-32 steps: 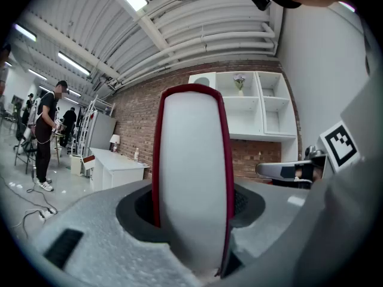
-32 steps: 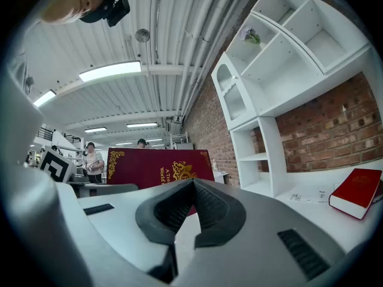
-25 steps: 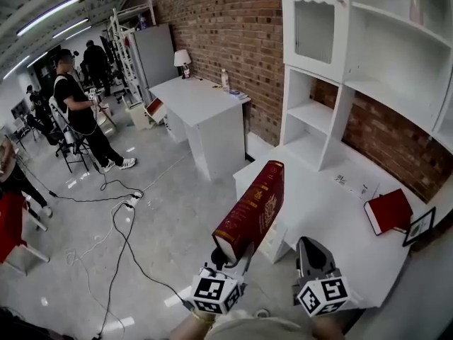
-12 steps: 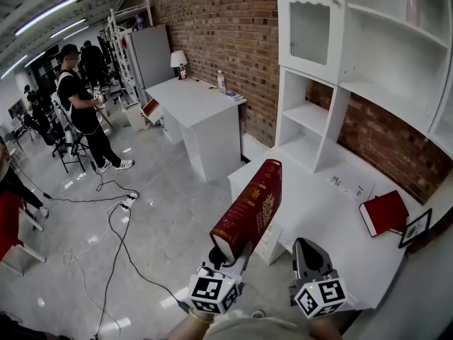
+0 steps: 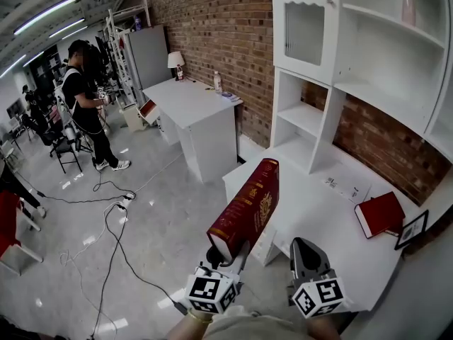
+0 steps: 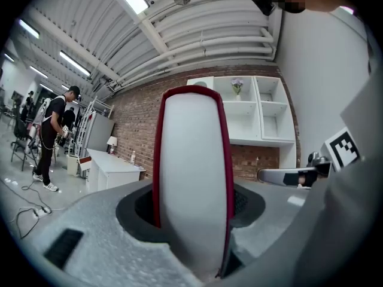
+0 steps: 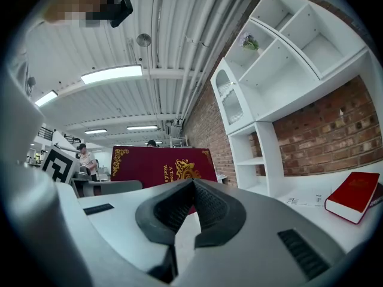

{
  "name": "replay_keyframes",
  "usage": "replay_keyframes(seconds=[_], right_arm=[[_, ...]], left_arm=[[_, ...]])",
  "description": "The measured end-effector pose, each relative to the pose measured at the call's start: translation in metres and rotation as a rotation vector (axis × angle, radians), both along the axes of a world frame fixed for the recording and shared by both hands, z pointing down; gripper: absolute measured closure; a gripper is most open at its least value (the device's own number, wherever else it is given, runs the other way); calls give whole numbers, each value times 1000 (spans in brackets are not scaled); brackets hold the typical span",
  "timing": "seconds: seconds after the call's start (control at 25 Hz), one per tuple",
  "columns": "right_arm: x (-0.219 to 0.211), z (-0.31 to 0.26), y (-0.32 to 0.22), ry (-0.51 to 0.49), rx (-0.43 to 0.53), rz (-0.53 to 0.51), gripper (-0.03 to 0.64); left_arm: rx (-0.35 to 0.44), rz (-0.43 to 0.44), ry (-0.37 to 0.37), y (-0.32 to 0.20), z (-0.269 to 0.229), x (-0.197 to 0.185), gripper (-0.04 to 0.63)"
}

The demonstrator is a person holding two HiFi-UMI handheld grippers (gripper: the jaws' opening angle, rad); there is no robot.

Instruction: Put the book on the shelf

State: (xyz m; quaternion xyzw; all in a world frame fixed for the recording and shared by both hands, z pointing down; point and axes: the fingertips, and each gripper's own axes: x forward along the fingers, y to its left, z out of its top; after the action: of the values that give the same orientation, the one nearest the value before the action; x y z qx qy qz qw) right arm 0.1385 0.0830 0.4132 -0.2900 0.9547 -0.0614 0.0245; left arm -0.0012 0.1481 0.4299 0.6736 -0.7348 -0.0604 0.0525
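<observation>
Your left gripper [image 5: 226, 252] is clamped on the lower end of the book [image 5: 249, 205]. It is a thick hardback with a maroon cover, gold stamping and a smooth white page block, rounded where it sits between the ribbed black pads. The long axis runs up and away from the jaws, leaning toward your right gripper [image 5: 303, 251], with the top end pointing at the shelf [image 5: 311, 119]. The right gripper, just beside the left, has its jaws closed on nothing. Ahead of both are square white open bays against rough red brick. A second book [image 5: 381, 213], red, lies flat on the white desk [image 5: 322, 222], beyond the right gripper.
</observation>
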Motion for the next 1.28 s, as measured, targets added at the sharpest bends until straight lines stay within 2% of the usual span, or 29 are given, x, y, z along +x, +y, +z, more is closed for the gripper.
replay_keyframes(seconds=[0.68, 0.96, 1.28], right_arm=[[10, -5, -6, 2, 3, -13, 611], [11, -3, -18, -2, 0, 4, 611], [-2, -4, -42, -3, 2, 17, 611]], left_arm=[[7, -10, -2, -11, -3, 5, 361], [-5, 10, 26, -24, -2, 6, 360], [-7, 19, 21, -49, -2, -8, 360]])
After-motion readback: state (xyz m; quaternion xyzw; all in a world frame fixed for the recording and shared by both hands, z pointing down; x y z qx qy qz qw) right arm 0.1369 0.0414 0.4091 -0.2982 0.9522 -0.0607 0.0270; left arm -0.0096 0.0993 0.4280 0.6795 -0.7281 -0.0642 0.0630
